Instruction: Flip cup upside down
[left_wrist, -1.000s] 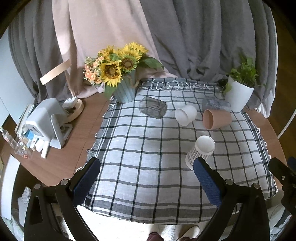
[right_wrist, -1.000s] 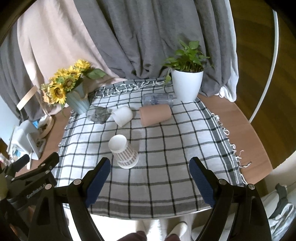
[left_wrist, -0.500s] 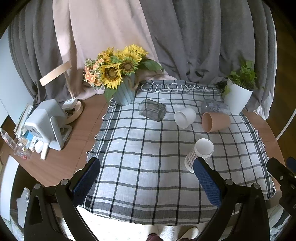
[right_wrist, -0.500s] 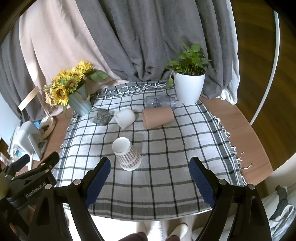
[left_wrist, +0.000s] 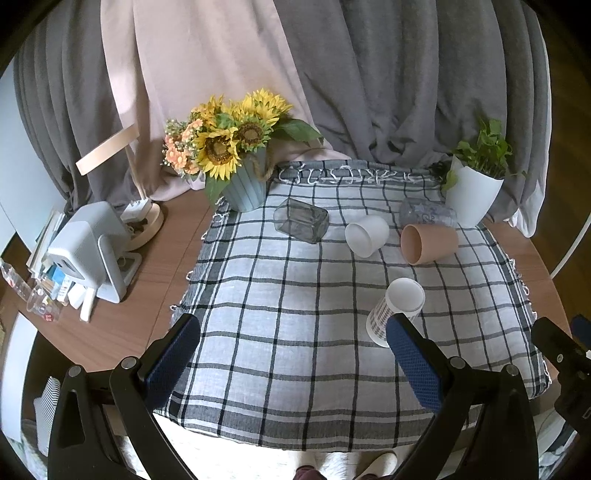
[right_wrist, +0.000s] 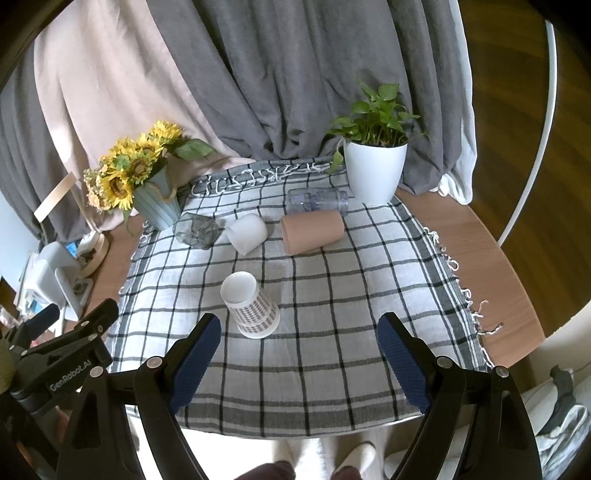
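Both views have eased back a touch since a second ago, nothing on the checked cloth (right_wrist: 332, 314) disturbed. The patterned paper cup (right_wrist: 253, 308) stands inverted near the front. The left gripper (left_wrist: 291, 363) and right gripper (right_wrist: 299, 363) hover low, tongs spread wide, empty. "GenRobot.AI" reads on the left gripper's side.

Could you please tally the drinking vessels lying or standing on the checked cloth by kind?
Paper cups: 1, checked
Plastic cups: 2, white and tan
Clear glasses: 2, one by the vase, one by the plant pot
Total: 5
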